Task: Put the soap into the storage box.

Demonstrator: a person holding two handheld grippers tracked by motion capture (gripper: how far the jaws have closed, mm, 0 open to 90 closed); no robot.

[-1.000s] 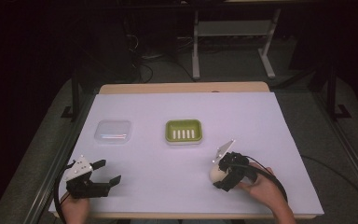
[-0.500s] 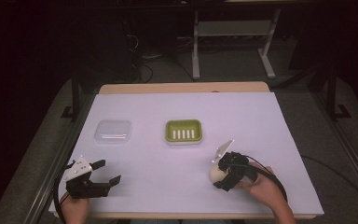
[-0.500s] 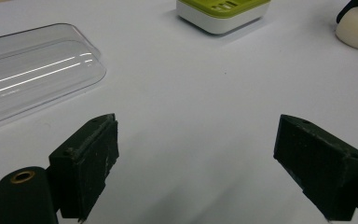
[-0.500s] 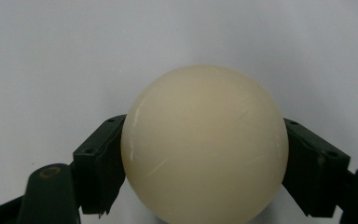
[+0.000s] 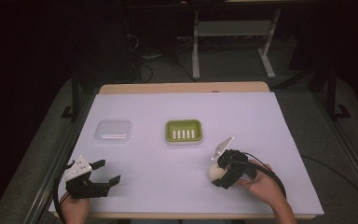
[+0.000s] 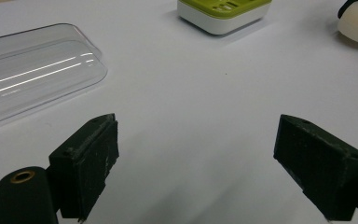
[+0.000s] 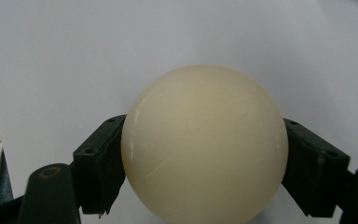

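At the near right, the right gripper (image 5: 221, 175) is clamping a smooth cream rounded soap bar (image 7: 204, 142) between both jaws at its widest girth, preventing slip. At the near left, the left gripper (image 5: 107, 171) is idling with jaws apart. Farther off, the green slotted soap dish (image 5: 183, 131) is sitting open beside its clear plastic lid (image 5: 113, 131), probably awaiting the soap

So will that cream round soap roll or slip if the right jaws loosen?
Probably both. The soap looks smooth, so it may slip, and its round shape could roll on the flat table. The right gripper touches just its sides.
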